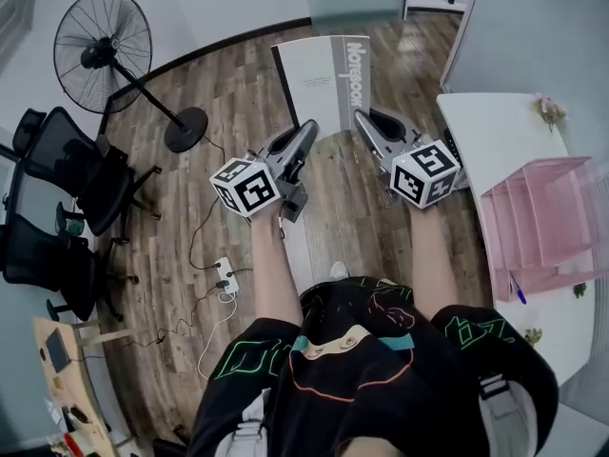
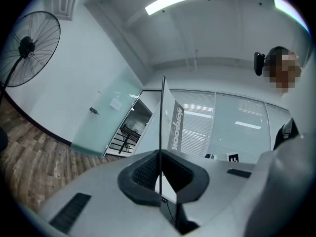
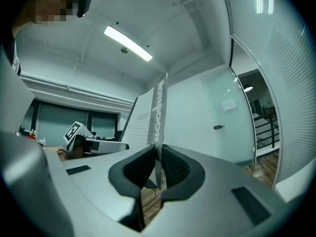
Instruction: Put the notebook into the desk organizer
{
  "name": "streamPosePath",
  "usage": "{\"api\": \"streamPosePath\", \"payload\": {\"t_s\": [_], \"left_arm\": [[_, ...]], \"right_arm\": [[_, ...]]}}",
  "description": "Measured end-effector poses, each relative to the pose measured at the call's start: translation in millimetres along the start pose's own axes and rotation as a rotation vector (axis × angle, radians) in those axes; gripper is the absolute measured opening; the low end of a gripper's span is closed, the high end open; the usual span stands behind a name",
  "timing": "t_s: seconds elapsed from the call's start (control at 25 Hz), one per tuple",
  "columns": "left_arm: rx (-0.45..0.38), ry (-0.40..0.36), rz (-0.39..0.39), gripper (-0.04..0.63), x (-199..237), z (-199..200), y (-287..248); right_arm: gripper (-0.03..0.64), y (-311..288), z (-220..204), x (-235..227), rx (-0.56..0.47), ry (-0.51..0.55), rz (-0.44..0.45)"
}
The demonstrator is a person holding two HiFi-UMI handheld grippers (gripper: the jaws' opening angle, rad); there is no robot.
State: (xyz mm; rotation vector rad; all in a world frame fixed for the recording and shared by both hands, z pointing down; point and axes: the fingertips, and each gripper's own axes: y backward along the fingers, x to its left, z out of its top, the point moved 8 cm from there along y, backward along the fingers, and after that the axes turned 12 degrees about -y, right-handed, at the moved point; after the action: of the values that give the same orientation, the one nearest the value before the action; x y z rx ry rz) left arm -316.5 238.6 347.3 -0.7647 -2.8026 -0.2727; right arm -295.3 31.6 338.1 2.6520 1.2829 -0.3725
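A grey-and-white notebook (image 1: 328,84) is held upright in the air over the wooden floor, in front of the person. My left gripper (image 1: 306,133) is shut on its lower left edge and my right gripper (image 1: 364,122) is shut on its lower right edge. In the left gripper view the notebook (image 2: 172,125) rises edge-on from between the jaws of the left gripper (image 2: 161,174). The right gripper view shows the notebook (image 3: 148,115) pinched in the right gripper (image 3: 158,169). The pink wire desk organizer (image 1: 542,219) stands on the white desk (image 1: 476,131) to the right, apart from both grippers.
A standing fan (image 1: 105,41) and black office chairs (image 1: 67,188) are at the left. A power strip (image 1: 225,274) with cables lies on the floor near the person's legs. A blue pen (image 1: 517,291) lies on the desk beside the organizer.
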Motion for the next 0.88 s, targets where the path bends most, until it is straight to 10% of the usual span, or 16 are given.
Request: {"api": "streamPosePath", "payload": {"t_s": [0.88], "left_arm": [[0.109, 0.104, -0.06, 0.006, 48.5, -24.4, -111.1]], "right_arm": [[0.025, -11.9, 6.1, -108.0, 0.044, -0.071, -0.118]]}}
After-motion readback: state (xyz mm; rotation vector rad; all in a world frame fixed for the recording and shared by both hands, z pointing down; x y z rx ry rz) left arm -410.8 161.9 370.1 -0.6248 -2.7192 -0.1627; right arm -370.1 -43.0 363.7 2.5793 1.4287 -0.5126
